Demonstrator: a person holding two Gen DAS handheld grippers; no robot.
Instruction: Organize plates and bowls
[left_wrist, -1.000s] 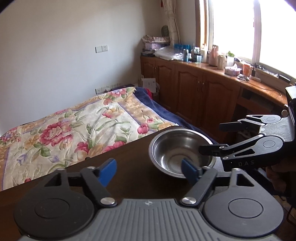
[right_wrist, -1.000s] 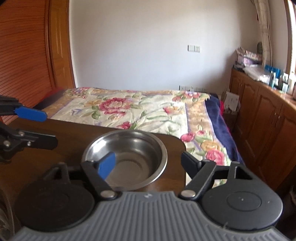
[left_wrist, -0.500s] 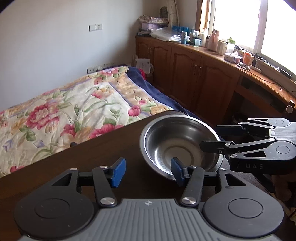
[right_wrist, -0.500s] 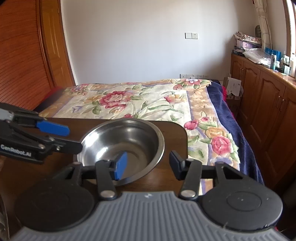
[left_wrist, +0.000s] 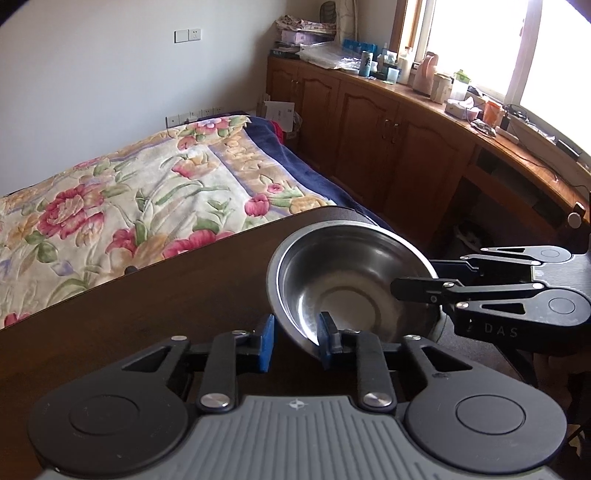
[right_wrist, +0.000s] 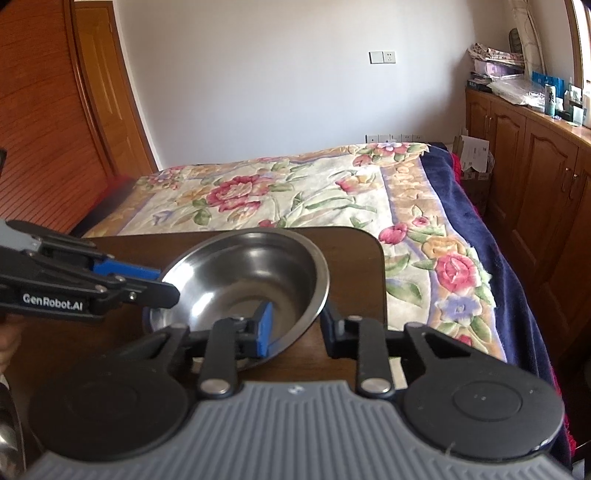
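Note:
A steel bowl (left_wrist: 351, 280) (right_wrist: 251, 280) rests near the corner of the dark wooden table (left_wrist: 166, 295) (right_wrist: 354, 251). My left gripper (left_wrist: 295, 341) straddles its near-left rim, with the right finger inside the bowl and the blue-padded left finger outside. A sliver of table shows between that pad and the wall. My right gripper (right_wrist: 295, 326) straddles the opposite rim, blue pad inside and black finger just outside. Both are open, narrowed to a small gap. Each gripper also shows from the side in the other's view, left gripper (right_wrist: 162, 284) and right gripper (left_wrist: 413, 280).
A bed with a floral quilt (left_wrist: 129, 199) (right_wrist: 295, 192) lies beyond the table's far edge. Wooden cabinets (left_wrist: 388, 147) with a cluttered counter run under the window on the right. A wooden door (right_wrist: 55, 129) stands at the left. A metal rim (right_wrist: 9, 435) shows at the lower left edge.
Both grippers have moved in onto the bowl's rim and their fingers have closed steadily from wide open to a narrow gap. The bowl sits at the same spot on the table.

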